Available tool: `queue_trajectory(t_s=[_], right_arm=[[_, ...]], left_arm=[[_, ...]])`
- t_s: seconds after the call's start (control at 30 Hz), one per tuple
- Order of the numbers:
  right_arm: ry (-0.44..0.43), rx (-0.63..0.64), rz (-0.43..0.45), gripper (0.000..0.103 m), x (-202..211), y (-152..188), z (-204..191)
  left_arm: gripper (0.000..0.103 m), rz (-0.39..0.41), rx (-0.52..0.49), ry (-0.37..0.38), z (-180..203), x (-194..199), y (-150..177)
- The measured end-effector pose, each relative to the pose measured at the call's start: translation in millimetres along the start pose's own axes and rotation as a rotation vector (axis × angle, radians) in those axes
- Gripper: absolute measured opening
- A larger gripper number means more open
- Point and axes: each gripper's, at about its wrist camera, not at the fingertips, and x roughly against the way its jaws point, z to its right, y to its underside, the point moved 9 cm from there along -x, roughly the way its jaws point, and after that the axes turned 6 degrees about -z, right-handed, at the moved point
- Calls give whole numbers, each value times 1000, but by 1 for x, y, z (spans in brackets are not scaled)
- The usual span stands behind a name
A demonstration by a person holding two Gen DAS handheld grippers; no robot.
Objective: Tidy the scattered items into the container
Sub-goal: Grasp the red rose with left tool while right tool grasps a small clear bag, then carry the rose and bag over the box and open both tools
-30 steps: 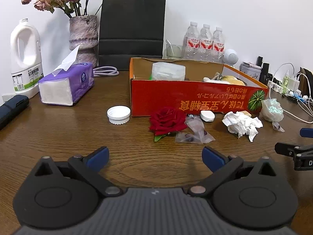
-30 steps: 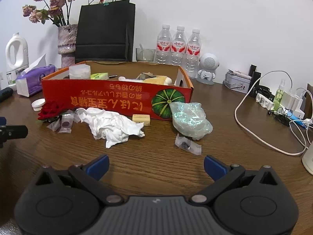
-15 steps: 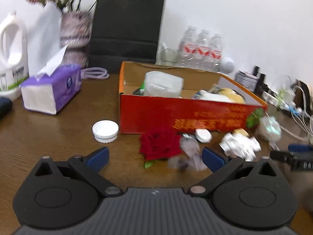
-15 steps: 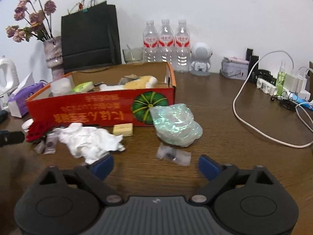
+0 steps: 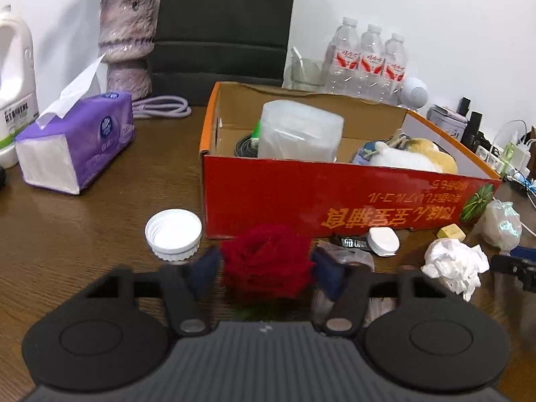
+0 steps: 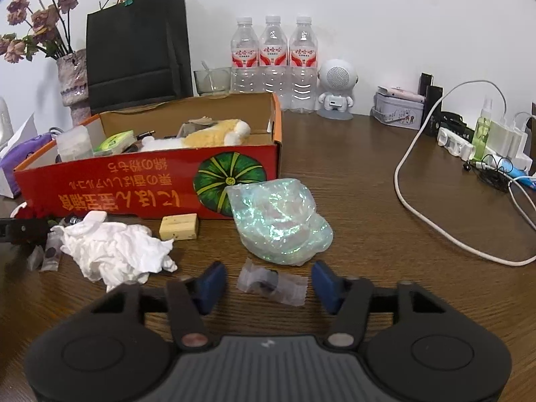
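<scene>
Now your left gripper (image 5: 266,273) brackets the red rose (image 5: 267,265), lying at six o'clock below the red box (image 5: 335,197), jaws spread for closing, while your right gripper (image 6: 268,283) likewise straddles the small clear packet (image 6: 272,283).

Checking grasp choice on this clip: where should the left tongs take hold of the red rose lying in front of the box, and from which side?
Grip the red rose across its bloom, the widest, fullest part, coming in low from the near side. The left tongs stand open with a blue pad on each flank of the bloom, which lies on the table just in front of the red box. The stem is mostly hidden under it.
</scene>
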Motion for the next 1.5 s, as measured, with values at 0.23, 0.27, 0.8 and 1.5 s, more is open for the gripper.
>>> queue_trajectory(t_s=[0.23, 0.27, 0.8, 1.5], right_arm=[[-22, 36, 30, 19, 11, 3, -10], [-24, 46, 34, 18, 13, 4, -12], [-123, 93, 176, 13, 81, 11, -48], [-199, 143, 282, 13, 71, -130, -100]], left_arm=[[45, 50, -4, 29, 1, 18, 4], [45, 56, -2, 35, 1, 21, 4], [46, 134, -24, 145, 9, 95, 35], [46, 242, -64, 182, 44, 77, -95]])
